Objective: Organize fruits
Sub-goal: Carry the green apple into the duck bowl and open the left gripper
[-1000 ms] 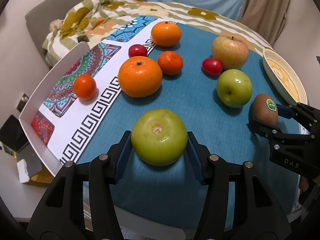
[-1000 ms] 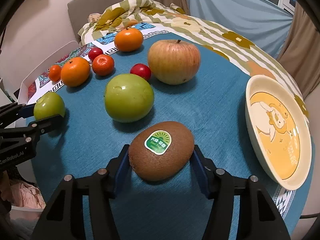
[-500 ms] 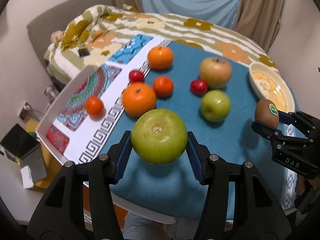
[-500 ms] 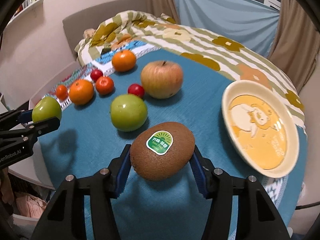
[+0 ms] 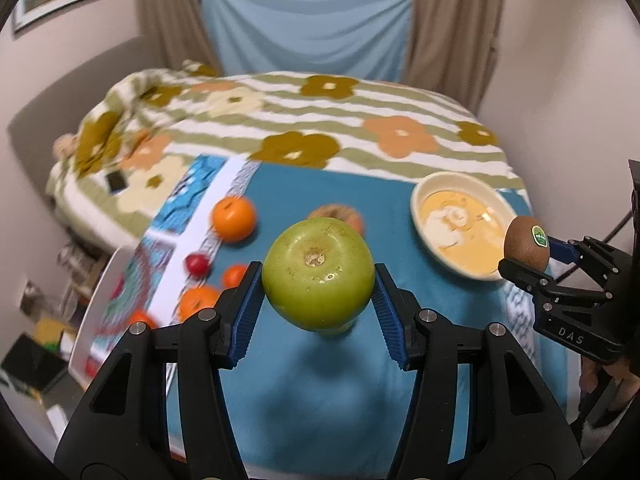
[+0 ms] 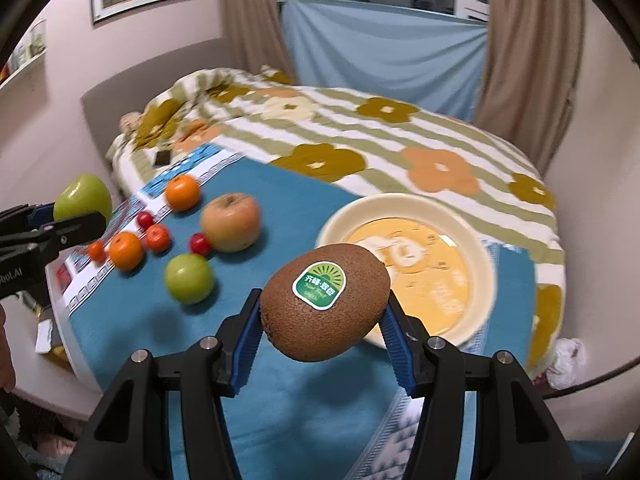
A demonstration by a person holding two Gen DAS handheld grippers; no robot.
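Blue cloth covers the bed where the fruit sits.

Up in the air, the left tool (image 5: pixel 318 286) is clamped on a big green apple (image 5: pixel 318 272), and the right tool (image 6: pixel 322 322) is clamped on a brown kiwi (image 6: pixel 325 307). Both fruits hang above the near edge of the cloth (image 6: pixel 304 208), likely to be sorted. A yellow plate (image 6: pixel 478 276) waits at the right edge, just past the kiwi. Oranges (image 6: pixel 183 192) and a small green apple (image 6: pixel 189 279) lie by the left edge.
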